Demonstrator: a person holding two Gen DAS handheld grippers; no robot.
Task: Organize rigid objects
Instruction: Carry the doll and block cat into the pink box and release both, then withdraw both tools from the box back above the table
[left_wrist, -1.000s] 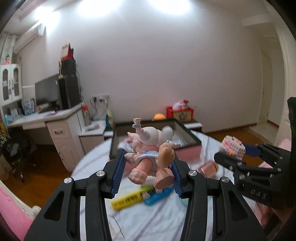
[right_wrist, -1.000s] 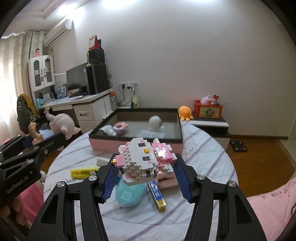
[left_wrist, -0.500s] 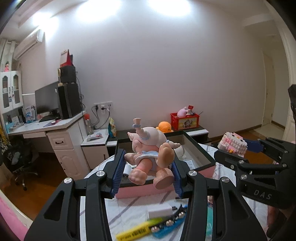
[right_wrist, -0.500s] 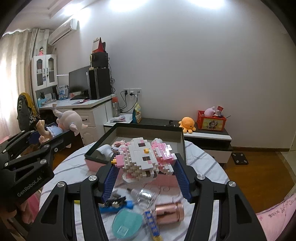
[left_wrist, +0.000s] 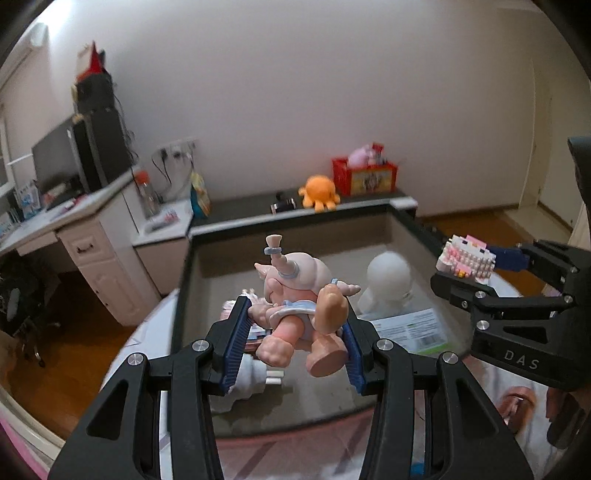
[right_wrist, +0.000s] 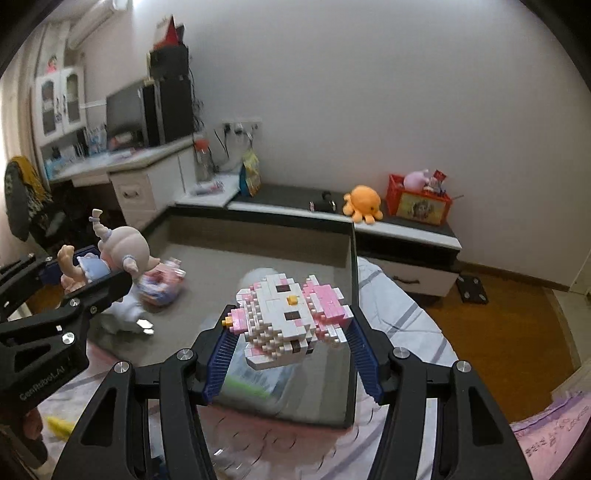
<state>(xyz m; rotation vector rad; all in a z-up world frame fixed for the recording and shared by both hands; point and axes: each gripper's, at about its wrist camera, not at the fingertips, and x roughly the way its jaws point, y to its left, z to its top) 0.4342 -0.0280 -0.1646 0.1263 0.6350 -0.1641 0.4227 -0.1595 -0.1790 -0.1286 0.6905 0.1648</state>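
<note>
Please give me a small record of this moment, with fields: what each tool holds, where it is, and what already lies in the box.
left tool: shut on pink doll figure, above the box
right tool: shut on pink-white block cat, above the box's right part
box: open, dark rim, on the table
inside box: white head figure, printed card, other small toys, blurred

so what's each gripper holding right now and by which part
The left gripper holds the pink baby doll by its body and legs, jaws on either side. The right gripper holds the pink-and-white brick cat head by its two sides.
</note>
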